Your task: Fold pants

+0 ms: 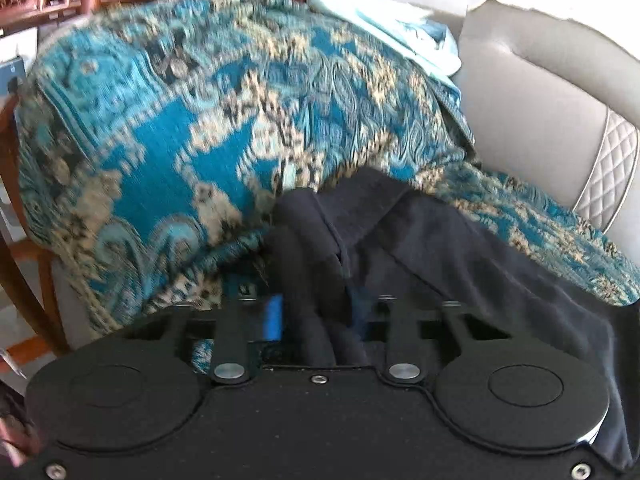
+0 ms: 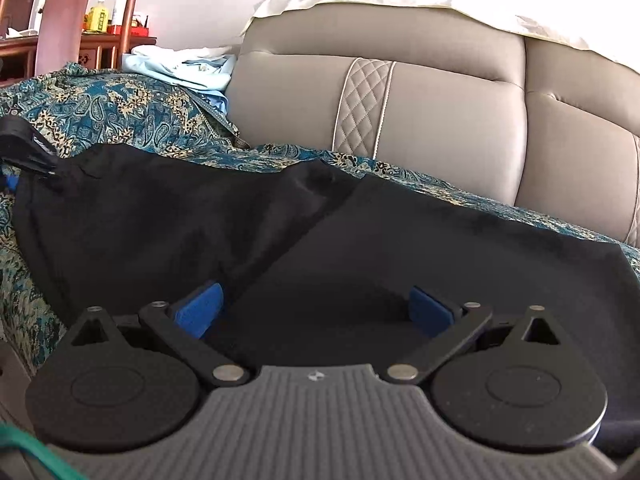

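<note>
On your left, your left hand-held gripper (image 1: 316, 312) is clamped onto a bunched fold of the black soft-fabric pants (image 2: 360, 240), its blue pads (image 1: 274, 316) drawn close with dark cloth pinched between them. Just beyond it rises the teal-and-gold paisley woven throw (image 1: 180, 120), draped over the sofa seat and mounded high. The pants lie spread flat across that throw, running from the pinched end at the left out toward the right, with a diagonal crease through the middle. Moving right, your right hand-held gripper (image 2: 316, 312) stands wide apart, its blue pads (image 2: 200, 310) resting low on the pants and pinching nothing. Behind, the grey leather sofa backrest (image 2: 440, 120) with a quilted diamond panel fills the right side, and pale blue crumpled cloth (image 2: 188, 68) sits atop the throw.
</note>
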`<state>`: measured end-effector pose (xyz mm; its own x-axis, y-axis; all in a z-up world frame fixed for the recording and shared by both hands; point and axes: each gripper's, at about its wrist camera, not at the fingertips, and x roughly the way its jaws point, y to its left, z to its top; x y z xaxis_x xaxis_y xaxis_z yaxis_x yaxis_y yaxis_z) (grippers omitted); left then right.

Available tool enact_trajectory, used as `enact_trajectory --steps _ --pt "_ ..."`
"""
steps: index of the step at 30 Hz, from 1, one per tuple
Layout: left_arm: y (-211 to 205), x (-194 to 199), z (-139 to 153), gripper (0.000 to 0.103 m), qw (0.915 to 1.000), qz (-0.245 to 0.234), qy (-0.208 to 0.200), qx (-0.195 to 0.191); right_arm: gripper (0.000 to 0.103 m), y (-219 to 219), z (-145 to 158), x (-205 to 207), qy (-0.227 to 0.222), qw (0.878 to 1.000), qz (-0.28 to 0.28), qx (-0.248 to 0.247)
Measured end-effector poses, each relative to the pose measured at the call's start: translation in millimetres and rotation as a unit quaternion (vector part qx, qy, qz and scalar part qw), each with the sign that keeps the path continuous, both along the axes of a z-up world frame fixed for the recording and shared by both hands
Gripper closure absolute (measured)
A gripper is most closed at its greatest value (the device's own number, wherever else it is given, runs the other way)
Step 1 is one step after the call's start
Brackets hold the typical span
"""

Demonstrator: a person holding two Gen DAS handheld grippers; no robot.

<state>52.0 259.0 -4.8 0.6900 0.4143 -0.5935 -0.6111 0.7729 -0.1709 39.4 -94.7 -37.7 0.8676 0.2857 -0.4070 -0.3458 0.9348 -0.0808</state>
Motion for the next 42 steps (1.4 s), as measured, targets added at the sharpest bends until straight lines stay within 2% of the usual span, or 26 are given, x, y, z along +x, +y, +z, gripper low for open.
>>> enact_trajectory --steps 2,5,10,13,17,21,24,27,28,30,31,32,35,37,39,42 --pt "-6 -8 13 0.086 0.9995 -0.016 -0.025 0.012 0.000 0 1 1 0.003 1.000 0.001 -0.001" --pt "-24 -14 36 0.087 0.9966 -0.049 -0.055 0.036 0.000 -2 5 3 0.015 1.000 0.003 0.003" --pt "-62 -9 77 0.087 0.9876 -0.112 -0.105 0.035 0.000 -19 20 5 0.037 0.998 0.015 0.042" --pt "-95 -3 95 0.087 0.9781 -0.163 -0.125 0.034 0.000 -37 30 0 0.024 0.998 0.004 0.062" --pt "-150 3 106 0.085 0.9613 -0.236 -0.135 0.046 0.000 -70 42 -7 0.002 0.997 -0.034 0.072" --pt "-208 9 101 0.085 0.9394 -0.315 -0.126 0.052 0.000 -113 47 -9 0.010 0.991 -0.086 0.103" --pt "-251 9 90 0.084 0.9193 -0.374 -0.109 0.056 0.000 -142 46 -14 0.020 0.983 -0.119 0.135" --pt "-285 17 74 0.084 0.8922 -0.444 -0.074 0.037 0.000 -163 42 -22 0.032 0.978 -0.136 0.155" --pt "-295 22 68 0.083 0.8778 -0.476 -0.053 0.022 0.000 -168 40 -25 0.034 0.977 -0.138 0.158" --pt "-311 32 58 0.082 0.8544 -0.520 -0.006 -0.002 0.000 -177 39 -30 0.035 0.975 -0.149 0.162" --pt "-317 34 53 0.081 0.8447 -0.535 0.013 -0.006 0.000 -181 39 -33 0.036 0.974 -0.155 0.164" --pt "-320 33 50 0.078 0.8405 -0.541 0.021 -0.005 0.000 -185 39 -34 0.037 0.972 -0.159 0.167" --pt "-314 17 53 0.058 0.8370 -0.547 -0.004 0.008 0.000 -196 38 -36 0.047 0.965 -0.161 0.204" --pt "-302 7 60 0.053 0.8402 -0.542 -0.023 0.009 0.000 -197 35 -33 0.060 0.960 -0.145 0.230" --pt "-284 -1 67 0.050 0.8521 -0.522 -0.036 0.015 0.000 -191 33 -29 0.074 0.960 -0.125 0.240" --pt "-261 -5 67 0.050 0.8856 -0.459 -0.043 0.058 0.000 -172 31 -22 0.081 0.964 -0.105 0.231"
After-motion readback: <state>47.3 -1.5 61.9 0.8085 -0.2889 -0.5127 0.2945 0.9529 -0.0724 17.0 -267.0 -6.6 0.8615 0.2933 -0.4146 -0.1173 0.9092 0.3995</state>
